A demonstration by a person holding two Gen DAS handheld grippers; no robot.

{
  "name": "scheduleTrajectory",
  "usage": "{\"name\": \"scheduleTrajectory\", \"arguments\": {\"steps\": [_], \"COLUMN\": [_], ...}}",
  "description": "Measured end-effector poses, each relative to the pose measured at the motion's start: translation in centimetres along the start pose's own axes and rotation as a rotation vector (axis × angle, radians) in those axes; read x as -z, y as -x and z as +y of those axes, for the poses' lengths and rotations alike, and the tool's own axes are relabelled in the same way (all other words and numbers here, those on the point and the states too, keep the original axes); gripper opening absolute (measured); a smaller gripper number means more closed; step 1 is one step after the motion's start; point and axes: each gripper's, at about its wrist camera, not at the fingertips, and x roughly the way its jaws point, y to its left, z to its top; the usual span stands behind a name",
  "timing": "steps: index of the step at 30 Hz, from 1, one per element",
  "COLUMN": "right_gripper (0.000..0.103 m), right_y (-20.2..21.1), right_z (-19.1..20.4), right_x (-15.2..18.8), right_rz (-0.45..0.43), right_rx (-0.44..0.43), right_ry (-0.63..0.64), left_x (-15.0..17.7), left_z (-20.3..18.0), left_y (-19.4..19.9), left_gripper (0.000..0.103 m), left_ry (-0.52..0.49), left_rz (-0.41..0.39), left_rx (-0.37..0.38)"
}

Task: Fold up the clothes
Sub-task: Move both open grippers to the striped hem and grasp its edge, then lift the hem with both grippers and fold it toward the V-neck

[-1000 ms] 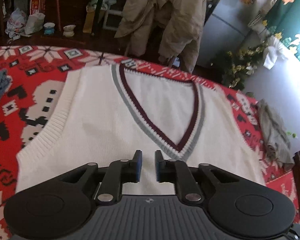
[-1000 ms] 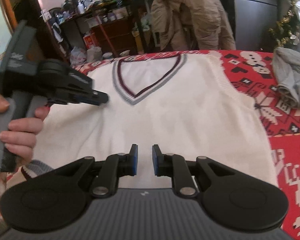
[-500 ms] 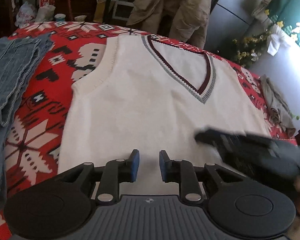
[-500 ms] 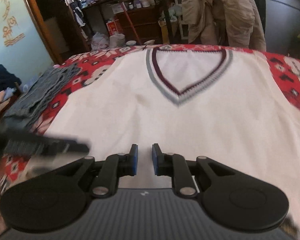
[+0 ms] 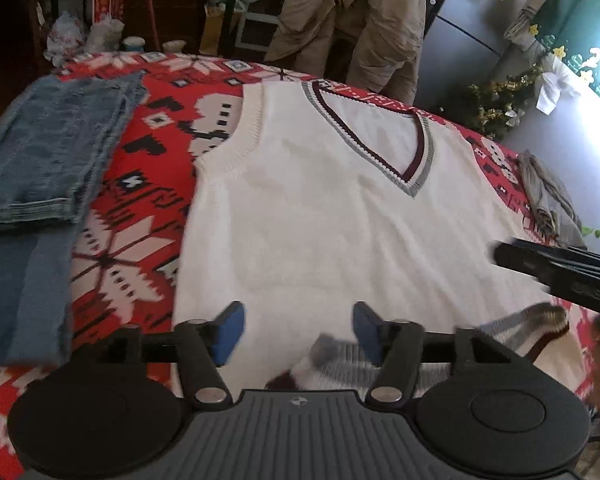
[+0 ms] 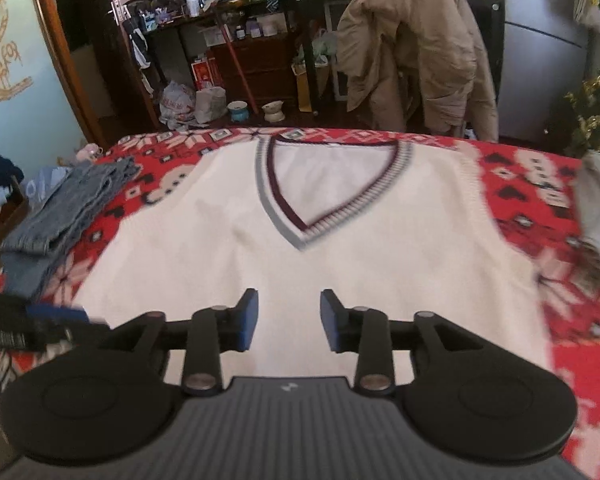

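A white knitted vest point(image 5: 340, 220) with a dark red and grey V-neck lies flat on the red patterned blanket point(image 5: 148, 208), between folded jeans point(image 5: 48, 148) and a grey cloth point(image 5: 548, 196). The left gripper point(image 5: 298, 330) and right gripper point(image 6: 287, 320) hover over its lower part, both with fingers spread wide and holding nothing.

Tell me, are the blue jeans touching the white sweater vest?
Apart. The left wrist view shows a strip of red patterned blanket between the jeans and the white sweater vest.

Dim room, right-side window glare, blurred, fisheye-bent edges
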Motion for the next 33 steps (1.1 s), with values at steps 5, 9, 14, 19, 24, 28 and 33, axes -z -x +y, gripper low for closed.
{"name": "scheduleTrajectory", "arguments": {"steps": [5,9,14,19,24,28,33], "right_gripper": [0.084,0.102,0.102,0.102,0.102,0.102,0.102], "right_y": [5.8,9.7,12.7,13.9,13.8,13.3,12.4], "right_z": [-2.5,-4.1,-6.0,-7.1,-6.9,-6.9,-7.0], "right_x": [2.7,4.9,7.2,8.9,10.6,11.5,12.0], "right_rz": [-0.034,-0.082,-0.120,-0.142,-0.146,-0.125,-0.109], "right_rx": [0.095,0.158,0.194,0.267,0.288,0.204,0.118], "right_ry": [0.011,0.010,-0.087,-0.039,0.087,0.093,0.052], "left_x": [1.2,2.0,3.3,4.3,5.7,6.5,6.3], "left_z": [-0.6,-1.1,-0.1,0.0,0.0,-0.2,-0.6], "left_y": [2.1,3.1,4.8,5.1,5.4,5.5,4.4], "left_gripper": [0.068,0.074,0.089,0.091,0.101,0.103,0.103], "left_ry": [-0.042,-0.069,0.005,-0.048,-0.127,-0.183,-0.189], "left_rz": [-0.035,-0.060,-0.193,-0.237,-0.286,-0.307,-0.270], "left_rx": [-0.072,-0.117,-0.041,-0.037,-0.006,0.029,0.065]}}
